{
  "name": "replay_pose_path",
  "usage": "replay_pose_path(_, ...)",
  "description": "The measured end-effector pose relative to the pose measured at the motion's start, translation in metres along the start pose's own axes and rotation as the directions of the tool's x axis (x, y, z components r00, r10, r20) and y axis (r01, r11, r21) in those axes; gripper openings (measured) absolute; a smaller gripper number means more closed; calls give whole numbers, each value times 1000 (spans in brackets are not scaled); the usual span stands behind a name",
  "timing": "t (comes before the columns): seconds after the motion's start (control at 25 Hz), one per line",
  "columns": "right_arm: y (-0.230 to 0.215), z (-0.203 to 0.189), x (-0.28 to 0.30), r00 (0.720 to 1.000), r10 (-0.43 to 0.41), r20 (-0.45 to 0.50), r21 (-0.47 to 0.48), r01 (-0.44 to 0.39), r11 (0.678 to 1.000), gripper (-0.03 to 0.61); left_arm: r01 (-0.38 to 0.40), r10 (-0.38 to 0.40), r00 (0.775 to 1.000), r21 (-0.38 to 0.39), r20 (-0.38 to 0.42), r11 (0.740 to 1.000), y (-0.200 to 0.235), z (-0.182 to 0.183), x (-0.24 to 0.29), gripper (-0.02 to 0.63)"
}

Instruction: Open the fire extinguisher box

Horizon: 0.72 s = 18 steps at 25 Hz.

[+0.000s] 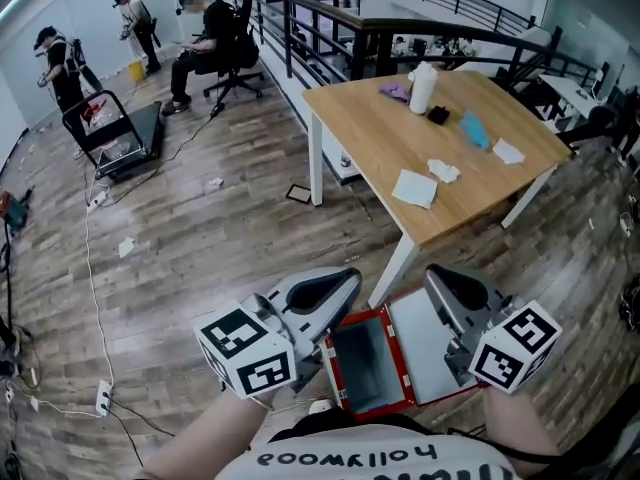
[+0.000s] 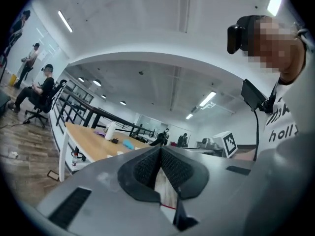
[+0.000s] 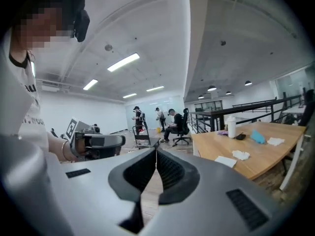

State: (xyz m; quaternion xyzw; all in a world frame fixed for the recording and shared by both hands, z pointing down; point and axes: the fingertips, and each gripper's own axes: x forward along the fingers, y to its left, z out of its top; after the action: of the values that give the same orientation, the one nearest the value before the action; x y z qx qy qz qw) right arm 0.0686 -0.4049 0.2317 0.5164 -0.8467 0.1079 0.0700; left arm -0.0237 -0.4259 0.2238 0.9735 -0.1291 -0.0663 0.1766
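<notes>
room: big open office. Only the two gripper views catch the white ceiling (image 2: 162, 14) and its strip lights (image 3: 123, 62); the head view is pretty much all floor.
floor (image 1: 220, 238): wood planks, with loads of open space left of the surface. A cable and a power strip (image 1: 103, 398) trail along the far left edge.
railing (image 1: 330, 28): black, runs behind the surface.
surface (image 1: 380, 128): light wood top on white legs. Its near corner sits just above the box in the head view.
people: one seated person (image 1: 205, 38) on an office chair (image 1: 240, 53), others standing near a cart (image 1: 115, 133), all well away at the far end.
fire extinguisher box (image 1: 368, 366): red-framed, grey inside, on the floor at the bottom of the head view. Its lid (image 1: 428, 346) is swung open to the right.
left gripper (image 1: 345, 280): over the box's left side, jaws closed tip to tip, nothing in them.
right gripper (image 1: 437, 276): over the lid, jaws together too, nothing between. Its own view catches the left gripper off to one side.
small stuff on the surface: white bottle (image 1: 423, 88), blue object (image 1: 476, 131), paper napkin (image 1: 415, 189), crumpled tissue (image 1: 444, 171).
</notes>
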Motion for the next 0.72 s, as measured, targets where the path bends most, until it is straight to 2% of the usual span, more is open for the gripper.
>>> replay_pose_path(0.16, 24, 13, -17, 993, 107, 55, -6, -107, 994, 9, 44, -43, 999, 66, -12, 997, -37, 5, 17, 6)
replay_pose_path(0.36, 36, -9, -31, 978, 209, 17, -13, -209, 978, 10, 27, -23, 998, 66, -51, 997, -56, -18, 28, 6)
replay_pose_path(0.52, 20, -31, -40, 981, 194, -16, 7, -194, 981, 9, -2, 6, 996, 46, -86, 999, -59, -37, 37, 6)
replay_pose_path(0.64, 1, -36, -48, 983, 184, 23, 139, -186, 973, 9, -30, 35, 994, 51, -99, 998, -57, -43, 38, 6)
replay_pose_path(0.72, -12, -43, -50, 986, 163, 25, 185, -165, 969, 9, -50, 55, 993, 49, -102, 998, -52, -45, 37, 6)
